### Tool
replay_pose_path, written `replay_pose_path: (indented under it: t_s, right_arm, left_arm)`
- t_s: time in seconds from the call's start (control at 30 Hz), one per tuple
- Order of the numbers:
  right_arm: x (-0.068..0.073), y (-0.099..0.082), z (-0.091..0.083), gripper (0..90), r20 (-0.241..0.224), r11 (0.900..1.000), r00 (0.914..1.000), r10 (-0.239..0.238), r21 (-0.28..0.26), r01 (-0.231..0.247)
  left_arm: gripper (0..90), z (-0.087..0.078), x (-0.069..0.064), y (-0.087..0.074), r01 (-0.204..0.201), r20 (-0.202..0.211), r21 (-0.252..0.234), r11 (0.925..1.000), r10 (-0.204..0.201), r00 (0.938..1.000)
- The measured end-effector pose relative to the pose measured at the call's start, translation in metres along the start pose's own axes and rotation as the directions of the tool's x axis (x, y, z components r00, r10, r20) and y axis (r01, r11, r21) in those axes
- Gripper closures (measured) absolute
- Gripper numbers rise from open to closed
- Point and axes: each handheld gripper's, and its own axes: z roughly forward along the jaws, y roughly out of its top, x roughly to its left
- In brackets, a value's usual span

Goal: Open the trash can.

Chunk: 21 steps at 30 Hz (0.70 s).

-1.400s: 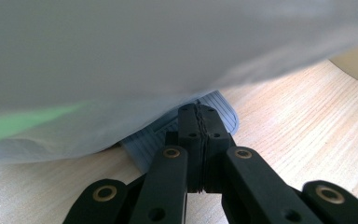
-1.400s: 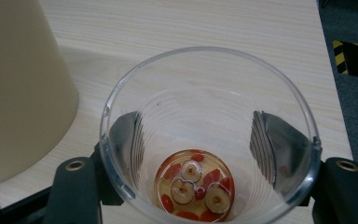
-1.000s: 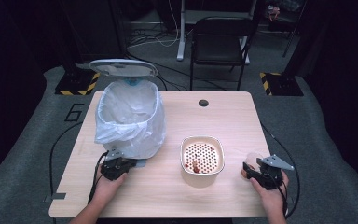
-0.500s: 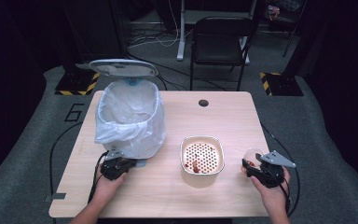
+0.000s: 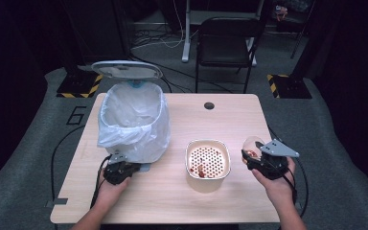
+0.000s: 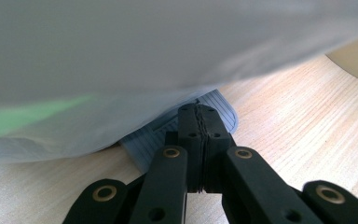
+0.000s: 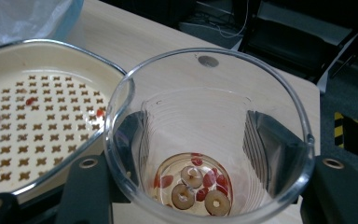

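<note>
My left gripper (image 5: 120, 170) is shut, its tips (image 6: 199, 113) resting on the grey ribbed pedal (image 6: 145, 139) at the foot of the bin (image 5: 133, 120). The bin is lined with a white bag and its lid (image 5: 127, 69) stands open. My right gripper (image 5: 252, 157) is shut on a clear glass cup (image 5: 253, 145), held above the table just right of the cream strainer bowl (image 5: 189, 154). In the right gripper view the jaws press both sides of the cup (image 7: 205, 112). Red berries and round slices (image 7: 196, 184) lie at its bottom. A few scraps lie on the strainer bowl's (image 7: 51, 107) perforated insert.
A black chair (image 5: 225, 43) stands behind the table's far edge. A round cable hole (image 5: 209, 105) sits near the back of the wooden tabletop (image 5: 172, 201). Cables trail off both sides. Yellow-and-black striped stand feet (image 5: 287, 81) lie on the floor.
My right hand has lifted the cup off the table and brought it slightly nearer the strainer bowl. The left hand and the bin lid have not moved.
</note>
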Motion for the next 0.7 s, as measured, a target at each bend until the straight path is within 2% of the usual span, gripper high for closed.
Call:
replay_pose_path:
  t_s: [0.07, 0.2, 0.33, 0.37, 0.53, 0.57, 0.67, 0.7]
  right_arm:
    - [0.000, 0.001, 0.001, 40.2, 0.000, 1.0000, 1.0000, 0.002, -0.002, -0.002]
    - [0.000, 0.007, 0.006, 41.2, -0.016, 0.9988, 0.9995, 0.027, -0.040, -0.028]
    - [0.002, 0.014, 0.012, 42.0, -0.037, 0.9985, 0.9989, 0.027, -0.046, -0.029]
    - [0.002, 0.016, 0.014, 42.1, -0.045, 0.9981, 0.9982, 0.039, -0.046, -0.041]
    - [0.001, 0.020, 0.020, 42.4, -0.058, 0.9989, 0.9983, 0.008, -0.046, -0.011]
    - [-0.001, 0.024, 0.027, 42.6, -0.076, 0.9990, 0.9970, -0.015, -0.044, 0.012]
    - [-0.004, 0.027, 0.033, 42.5, -0.087, 0.9990, 0.9959, -0.024, -0.040, 0.021]
    - [-0.009, 0.031, 0.043, 42.6, -0.115, 0.9985, 0.9924, -0.044, -0.036, 0.040]
  left_arm:
    - [89.1, 0.000, 0.000, 0.000, 0.000, -0.003, 0.004, 1.0000, 0.000, 1.0000]
    - [89.1, 0.000, -0.001, 0.000, 0.003, -0.004, 0.000, 1.0000, -0.003, 1.0000]
    - [89.1, 0.000, 0.000, 0.000, 0.000, -0.004, 0.002, 1.0000, 0.000, 1.0000]
    - [89.2, 0.000, 0.000, 0.000, 0.002, -0.004, 0.003, 1.0000, -0.002, 1.0000]
    - [89.2, 0.000, 0.000, 0.000, 0.002, -0.004, 0.005, 1.0000, -0.002, 1.0000]
    - [89.2, 0.000, 0.000, 0.000, 0.003, -0.002, 0.000, 1.0000, -0.003, 1.0000]
    - [89.2, 0.000, 0.000, 0.000, 0.003, -0.004, 0.004, 1.0000, -0.002, 1.0000]
    - [89.2, 0.000, 0.000, 0.000, 0.003, -0.001, 0.003, 1.0000, -0.003, 1.0000]
